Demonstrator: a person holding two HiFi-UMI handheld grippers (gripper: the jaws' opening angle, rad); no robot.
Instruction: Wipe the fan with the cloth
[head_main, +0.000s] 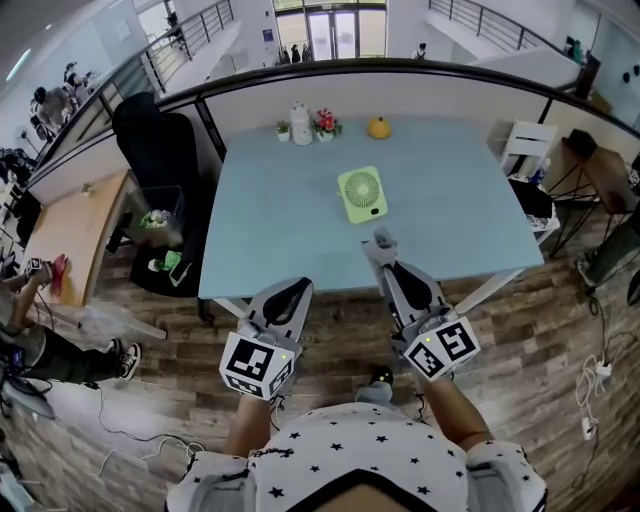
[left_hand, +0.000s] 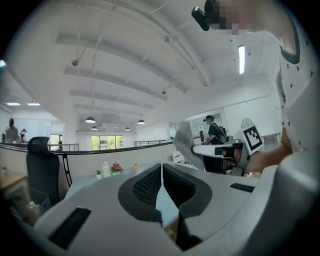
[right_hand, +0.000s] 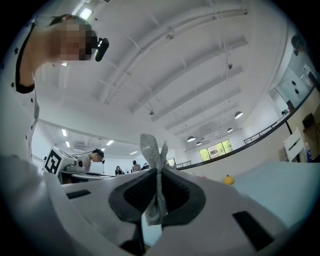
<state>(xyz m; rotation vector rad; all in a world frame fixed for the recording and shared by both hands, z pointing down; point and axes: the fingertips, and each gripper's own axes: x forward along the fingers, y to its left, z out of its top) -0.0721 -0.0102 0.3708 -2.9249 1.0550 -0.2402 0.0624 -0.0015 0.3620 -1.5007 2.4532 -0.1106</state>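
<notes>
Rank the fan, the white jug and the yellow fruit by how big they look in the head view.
1. fan
2. white jug
3. yellow fruit

The jug and fruit stand farther from the camera than the fan, so their true sizes are unsure.

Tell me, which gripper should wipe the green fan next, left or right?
Right, probably. The right gripper is shut on the grey cloth and points at the fan, nearer to it. The left gripper is shut on nothing, farther back.
</notes>
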